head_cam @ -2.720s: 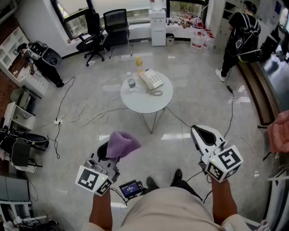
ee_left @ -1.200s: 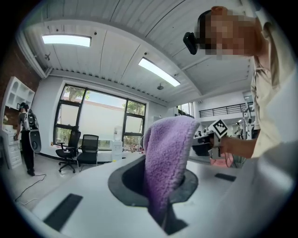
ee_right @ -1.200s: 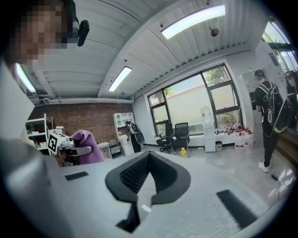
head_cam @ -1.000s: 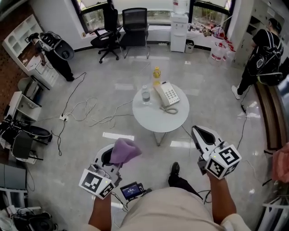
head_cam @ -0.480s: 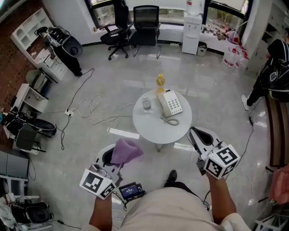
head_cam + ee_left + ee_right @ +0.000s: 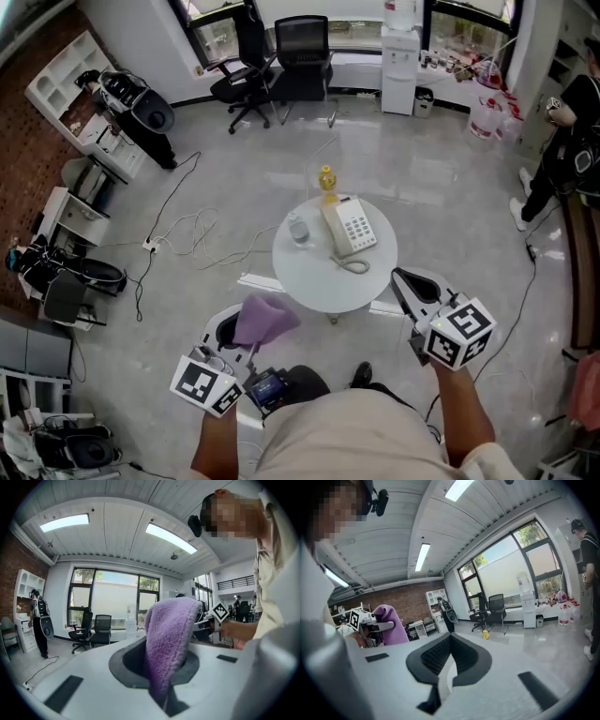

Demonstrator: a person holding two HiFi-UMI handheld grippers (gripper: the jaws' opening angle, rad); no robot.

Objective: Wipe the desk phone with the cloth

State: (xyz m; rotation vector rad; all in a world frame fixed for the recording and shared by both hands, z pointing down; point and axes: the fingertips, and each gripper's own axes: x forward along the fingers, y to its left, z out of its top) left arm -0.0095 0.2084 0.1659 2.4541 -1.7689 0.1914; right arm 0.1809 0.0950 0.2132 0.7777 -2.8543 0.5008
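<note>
- The left gripper pinches the purple cloth. The fabric is clamped between its jaws and stands up in a loose fold above them.
- The right gripper has its jaws pressed together with nothing between them.
- The desk phone lies on the round table, right of the table's middle. Its long axis runs from the near rim toward the far rim, with the far end leaning slightly left. Its coiled cord trails toward the near rim.
- A small clear bottle stands left of the phone on the table, and a yellow bottle stands at the table's far rim.
- The cloth hangs off the table's near-left rim, on the person's side and apart from the top. From there the phone lies ahead and to the right, across the near part of the table.
- The right gripper's tip sits just beside the table's near-right rim, so it is nearer the phone. The left one carries the cloth, though, so it likely has to cross the near rim and swing right along the phone's length.
</note>
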